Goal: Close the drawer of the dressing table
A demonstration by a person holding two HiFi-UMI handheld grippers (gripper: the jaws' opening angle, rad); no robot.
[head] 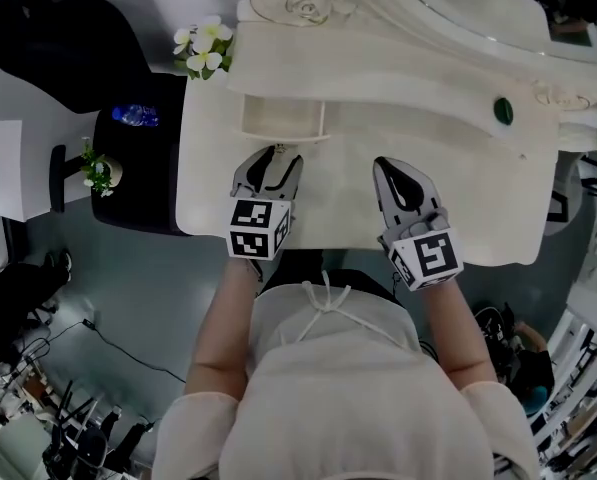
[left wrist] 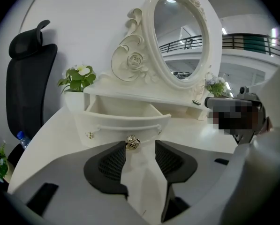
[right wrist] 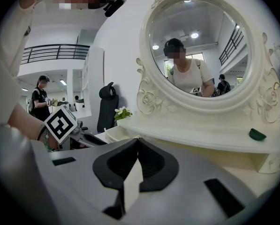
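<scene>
Cream-white dressing table (head: 338,193), smooth top with rounded front edge. At the back stands a carved cream shelf unit with oval mirror (left wrist: 179,36). Its shallow cream drawer with gold knob (left wrist: 125,118) stands pulled out over the top. Small dark green object (head: 503,111) on the shelf ledge. White-flowered potted plant (left wrist: 78,81) at the back left corner.

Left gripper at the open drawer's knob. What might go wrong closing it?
1. The knob sits beside one jaw of the open left gripper, not centred; a push may slip off or skew the drawer.
2. The right gripper is shut, bracing nothing; the mirror unit may slide back.
</scene>
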